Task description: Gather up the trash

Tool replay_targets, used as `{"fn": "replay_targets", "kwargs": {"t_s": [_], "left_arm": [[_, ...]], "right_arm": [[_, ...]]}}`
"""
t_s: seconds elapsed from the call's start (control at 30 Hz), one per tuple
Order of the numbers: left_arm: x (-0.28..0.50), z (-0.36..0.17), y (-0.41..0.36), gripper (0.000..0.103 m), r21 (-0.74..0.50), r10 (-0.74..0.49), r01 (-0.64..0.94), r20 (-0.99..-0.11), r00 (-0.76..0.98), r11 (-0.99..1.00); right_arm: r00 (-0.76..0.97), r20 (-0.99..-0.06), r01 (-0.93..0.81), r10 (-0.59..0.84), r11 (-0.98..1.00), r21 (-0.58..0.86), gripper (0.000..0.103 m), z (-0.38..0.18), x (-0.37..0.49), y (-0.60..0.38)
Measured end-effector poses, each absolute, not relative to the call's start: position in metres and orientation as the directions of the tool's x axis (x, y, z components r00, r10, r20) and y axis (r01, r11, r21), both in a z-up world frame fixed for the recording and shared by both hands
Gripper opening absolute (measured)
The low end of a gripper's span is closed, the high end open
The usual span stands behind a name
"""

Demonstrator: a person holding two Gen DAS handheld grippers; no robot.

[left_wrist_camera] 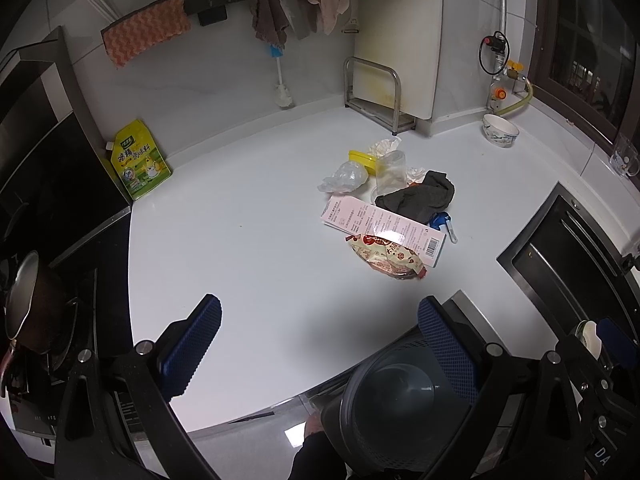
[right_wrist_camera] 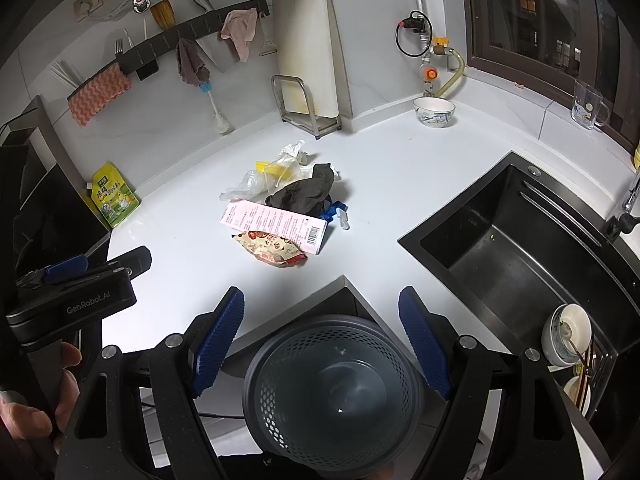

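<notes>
A heap of trash lies on the white counter (left_wrist_camera: 240, 240): a pink carton (left_wrist_camera: 384, 228) (right_wrist_camera: 276, 224), a red snack wrapper (left_wrist_camera: 386, 256) (right_wrist_camera: 272, 248), a dark cloth (left_wrist_camera: 420, 196) (right_wrist_camera: 304, 192), a crumpled clear bag (left_wrist_camera: 344, 178) (right_wrist_camera: 248, 184), a clear plastic cup (left_wrist_camera: 390, 178), a yellow lid (left_wrist_camera: 362, 160) and a blue-white item (left_wrist_camera: 442, 224) (right_wrist_camera: 336, 210). A grey perforated bin (left_wrist_camera: 400, 404) (right_wrist_camera: 332, 396) stands below the counter's front edge. My left gripper (left_wrist_camera: 320, 344) is open and empty above the near counter. My right gripper (right_wrist_camera: 320, 344) is open and empty above the bin.
A black sink (right_wrist_camera: 520, 260) is at the right, a stove with a pan (left_wrist_camera: 28, 304) at the left. A yellow-green pouch (left_wrist_camera: 138, 160), a rack with a cutting board (left_wrist_camera: 376, 92), a bowl (left_wrist_camera: 500, 130) and a glass mug (right_wrist_camera: 588, 106) stand along the back.
</notes>
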State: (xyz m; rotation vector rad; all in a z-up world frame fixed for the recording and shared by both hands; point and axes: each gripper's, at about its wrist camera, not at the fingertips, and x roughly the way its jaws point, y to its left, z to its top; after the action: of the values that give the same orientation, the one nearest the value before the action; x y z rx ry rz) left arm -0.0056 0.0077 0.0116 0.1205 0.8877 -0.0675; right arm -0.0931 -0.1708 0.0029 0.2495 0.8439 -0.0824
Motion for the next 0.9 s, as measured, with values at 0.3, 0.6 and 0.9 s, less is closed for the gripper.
{"fn": "replay_targets", "kwargs": {"t_s": [0.3,0.6,0.9], "left_arm": [[-0.0063,0.0187,0.0123,0.097,0.077,-0.006,0.103,-0.775,0.632,0.992],[-0.0068,0.0173,0.0141,0.097,0.078,-0.006,0.103,-0.772,0.635,0.992],[-0.0084,0.0167,0.0134,0.097,0.078,-0.005,0.103,-0.771,0.636,0.992]], "right_arm": [[0.665,-0.747,0.167,0.028,0.968,0.185,0.076,0.0033,-0.0935,-0.1683],[0.667,-0.745,0.167,0.026,0.969,0.184,0.076,0.0034,-0.0940,-0.1667],[0.669,-0.743,0.165,0.027,0.969,0.184,0.076,0.0034,-0.0940,-0.1665]]}}
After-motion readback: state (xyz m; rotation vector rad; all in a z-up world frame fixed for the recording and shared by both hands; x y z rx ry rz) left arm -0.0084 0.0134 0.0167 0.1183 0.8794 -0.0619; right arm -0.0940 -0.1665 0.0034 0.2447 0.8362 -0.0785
